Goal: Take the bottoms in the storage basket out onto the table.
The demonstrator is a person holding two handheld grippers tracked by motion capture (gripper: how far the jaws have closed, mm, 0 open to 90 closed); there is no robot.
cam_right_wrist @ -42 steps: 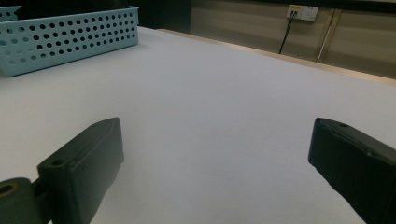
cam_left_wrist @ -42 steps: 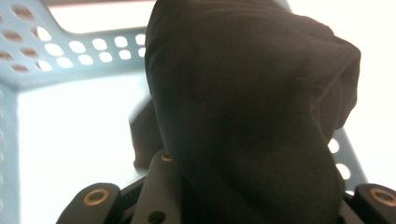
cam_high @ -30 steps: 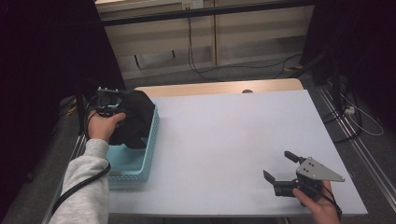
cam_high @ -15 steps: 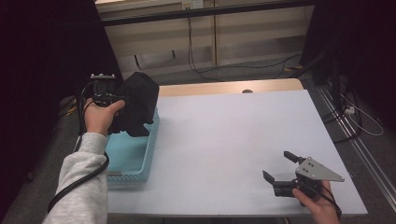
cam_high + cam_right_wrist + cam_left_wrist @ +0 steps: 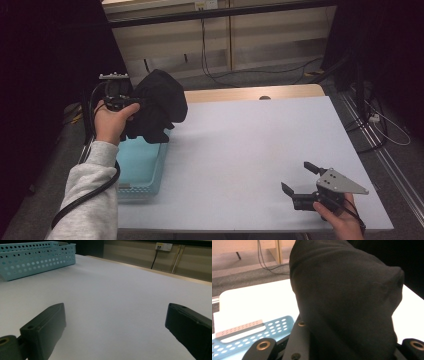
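Left claw (image 5: pixel 134 103) clenched on bunched black fabric garment (image 5: pixel 159 102), lifted clear of light-blue perforated plastic basket (image 5: pixel 142 172); laying on white counter (image 5: pixel 250 145) remains. Right claw (image 5: pixel 300 177) released, idle.

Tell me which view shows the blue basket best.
The high view: the blue basket sits whole at the table's left edge, partly under the black cloth. The right gripper view shows its perforated side wall far off; the left gripper view, a rim corner.

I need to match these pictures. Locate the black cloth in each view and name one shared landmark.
High view: black cloth upper left, held by the left tool above the blue basket.
Left gripper view: centre and right.
Right gripper view: not in it.
Shared landmark: the blue basket.
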